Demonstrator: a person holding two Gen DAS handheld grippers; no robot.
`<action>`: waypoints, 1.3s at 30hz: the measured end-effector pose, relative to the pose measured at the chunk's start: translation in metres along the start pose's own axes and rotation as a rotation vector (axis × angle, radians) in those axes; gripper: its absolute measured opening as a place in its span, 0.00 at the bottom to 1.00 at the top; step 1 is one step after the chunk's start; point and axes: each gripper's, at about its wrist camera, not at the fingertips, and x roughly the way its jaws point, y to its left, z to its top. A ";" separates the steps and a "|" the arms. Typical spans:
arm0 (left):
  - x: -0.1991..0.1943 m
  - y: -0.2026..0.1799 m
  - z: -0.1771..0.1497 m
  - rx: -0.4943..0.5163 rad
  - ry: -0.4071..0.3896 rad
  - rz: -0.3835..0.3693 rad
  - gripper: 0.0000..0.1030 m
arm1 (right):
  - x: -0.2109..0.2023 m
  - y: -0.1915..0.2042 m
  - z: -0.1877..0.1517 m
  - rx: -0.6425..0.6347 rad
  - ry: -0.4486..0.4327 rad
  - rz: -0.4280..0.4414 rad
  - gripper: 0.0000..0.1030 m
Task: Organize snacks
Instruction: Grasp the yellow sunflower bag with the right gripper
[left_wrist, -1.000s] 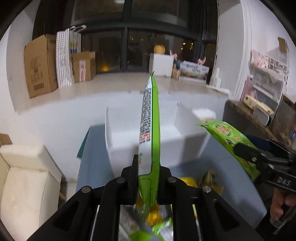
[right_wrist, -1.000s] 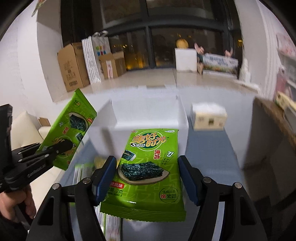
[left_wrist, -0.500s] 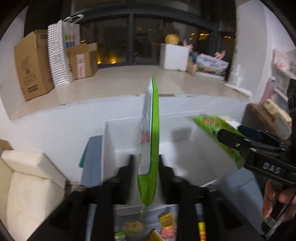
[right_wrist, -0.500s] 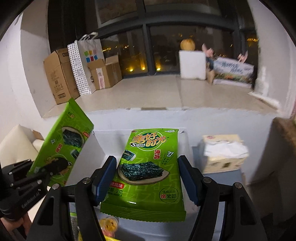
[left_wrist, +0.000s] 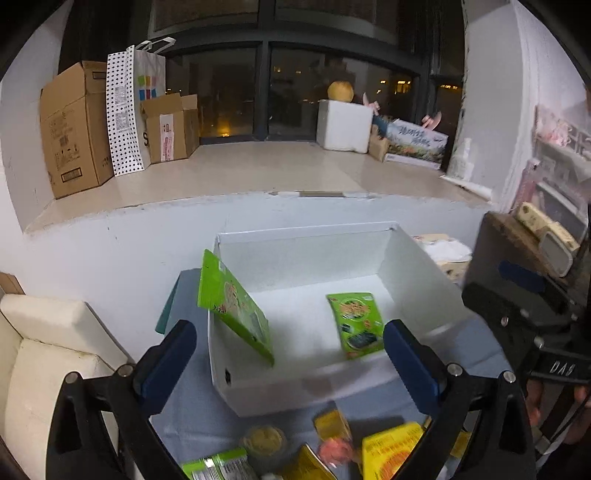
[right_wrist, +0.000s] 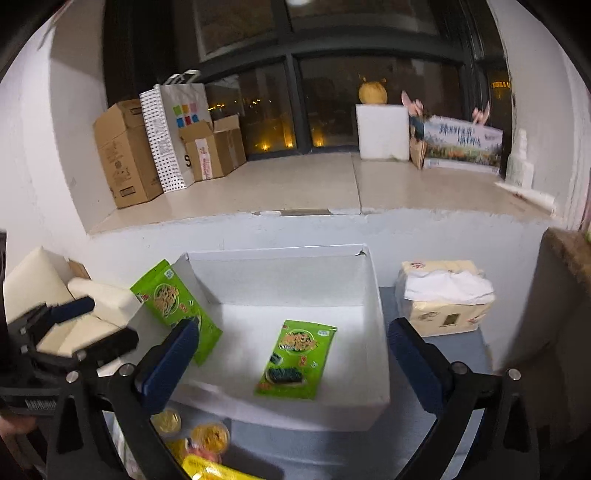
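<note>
Both grippers, left (left_wrist: 288, 354) and right (right_wrist: 291, 354), have just opened wide (empty) above the white box (left_wrist: 258, 391).

A blue-grey table (left_wrist: 192, 413) carries a white open box (left_wrist: 413, 258) at its far middle. Right of the box sits a tissue pack (right_wrist: 443, 295). On the near edge lie loose snacks: small yellow cups (right_wrist: 210, 437), yellow packets (left_wrist: 391, 446) and a green packet (left_wrist: 218, 467).
</note>
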 end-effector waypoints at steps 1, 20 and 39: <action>-0.012 -0.002 -0.007 0.005 -0.022 -0.008 1.00 | -0.007 0.001 -0.005 0.002 0.007 -0.008 1.00; -0.139 -0.003 -0.170 -0.065 0.027 0.004 1.00 | -0.089 0.048 -0.147 0.167 0.171 0.025 1.00; -0.136 0.030 -0.184 -0.079 0.054 0.004 1.00 | 0.015 0.077 -0.162 0.193 0.367 -0.054 0.84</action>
